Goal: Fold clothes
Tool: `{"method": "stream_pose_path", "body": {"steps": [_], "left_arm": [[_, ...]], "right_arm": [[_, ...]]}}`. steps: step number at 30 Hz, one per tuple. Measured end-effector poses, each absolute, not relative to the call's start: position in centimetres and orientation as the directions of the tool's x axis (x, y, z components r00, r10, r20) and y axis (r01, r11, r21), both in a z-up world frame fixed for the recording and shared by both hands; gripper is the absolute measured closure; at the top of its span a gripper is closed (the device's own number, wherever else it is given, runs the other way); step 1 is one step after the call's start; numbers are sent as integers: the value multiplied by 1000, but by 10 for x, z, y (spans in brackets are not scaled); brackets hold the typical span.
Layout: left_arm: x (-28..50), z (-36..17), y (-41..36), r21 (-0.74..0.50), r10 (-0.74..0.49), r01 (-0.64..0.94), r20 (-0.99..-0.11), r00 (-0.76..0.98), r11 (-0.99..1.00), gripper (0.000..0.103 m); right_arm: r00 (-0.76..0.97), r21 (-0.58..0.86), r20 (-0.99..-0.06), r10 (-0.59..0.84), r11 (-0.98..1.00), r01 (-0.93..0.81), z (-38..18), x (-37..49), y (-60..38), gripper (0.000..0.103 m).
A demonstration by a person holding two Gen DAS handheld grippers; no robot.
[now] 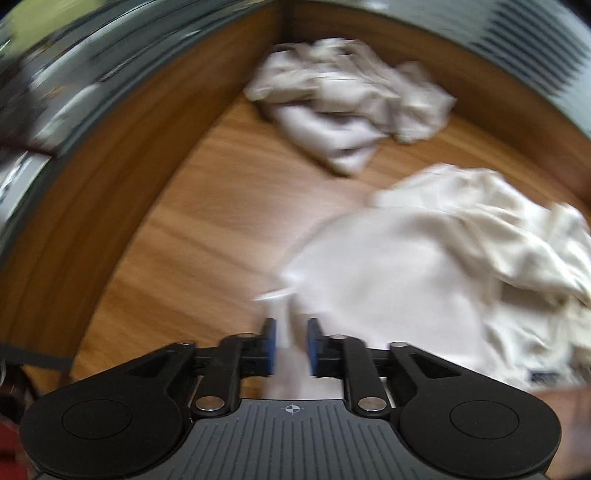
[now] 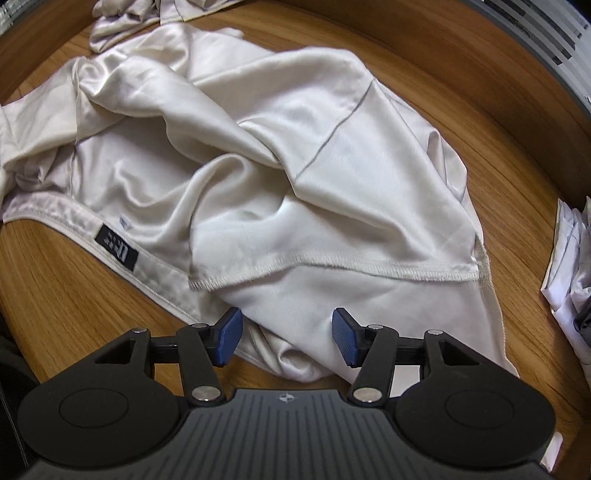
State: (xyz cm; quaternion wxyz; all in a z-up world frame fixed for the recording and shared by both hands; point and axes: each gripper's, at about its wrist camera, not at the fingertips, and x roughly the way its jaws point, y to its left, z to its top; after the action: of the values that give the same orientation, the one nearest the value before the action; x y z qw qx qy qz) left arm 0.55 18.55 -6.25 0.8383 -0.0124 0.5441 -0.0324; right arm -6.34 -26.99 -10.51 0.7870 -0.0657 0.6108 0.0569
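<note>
A crumpled cream satin garment (image 1: 424, 266) lies on the wooden table (image 1: 184, 240). My left gripper (image 1: 291, 347) is at its left corner, and a strip of the fabric runs between the narrowly spaced blue pads; this view is motion-blurred. In the right wrist view the same garment (image 2: 295, 166) is spread out in folds, inside out, with a black label (image 2: 117, 246) at its waistband and a frayed hem across the middle. My right gripper (image 2: 288, 341) stands open low over the near edge of the cloth, which lies between its fingers without being pinched.
A second crumpled pale garment (image 1: 343, 99) sits in the far corner, by the table's raised wooden rim (image 1: 92, 177). It shows at the top left of the right wrist view too (image 2: 122, 18). White folded cloth (image 2: 572, 266) lies at the right edge.
</note>
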Motion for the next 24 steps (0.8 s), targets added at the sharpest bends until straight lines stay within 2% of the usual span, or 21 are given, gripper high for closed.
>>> {"method": "stream_pose_path", "body": {"steps": [3, 6, 8, 10, 15, 17, 24], "left_arm": [[-4, -55, 158, -92, -148, 157, -905, 398, 983, 72], [-16, -61, 134, -116, -171, 164, -911, 376, 980, 69], [-23, -65, 118, -131, -185, 169, -914, 361, 977, 61], [-31, -70, 103, -147, -200, 174, -917, 346, 974, 59], [-45, -90, 79, -182, -210, 114, -926, 313, 977, 57], [-49, -98, 73, -183, -198, 78, -927, 319, 980, 50], [-42, -126, 55, -123, -106, -24, -928, 358, 992, 44]], "right_arm": [[242, -30, -970, 15, 983, -180, -103, -70, -274, 43], [244, -10, -969, 39, 981, -195, -99, -77, -278, 43], [249, 1, -967, 52, 980, -200, -96, -82, -280, 43], [257, 24, -964, 75, 981, -195, -94, -86, -284, 43], [260, 122, -951, 167, 976, -181, -94, -96, -292, 43], [253, 150, -947, 197, 969, -194, -99, -100, -291, 43], [284, 121, -944, 169, 976, -179, -122, -98, -297, 41]]}}
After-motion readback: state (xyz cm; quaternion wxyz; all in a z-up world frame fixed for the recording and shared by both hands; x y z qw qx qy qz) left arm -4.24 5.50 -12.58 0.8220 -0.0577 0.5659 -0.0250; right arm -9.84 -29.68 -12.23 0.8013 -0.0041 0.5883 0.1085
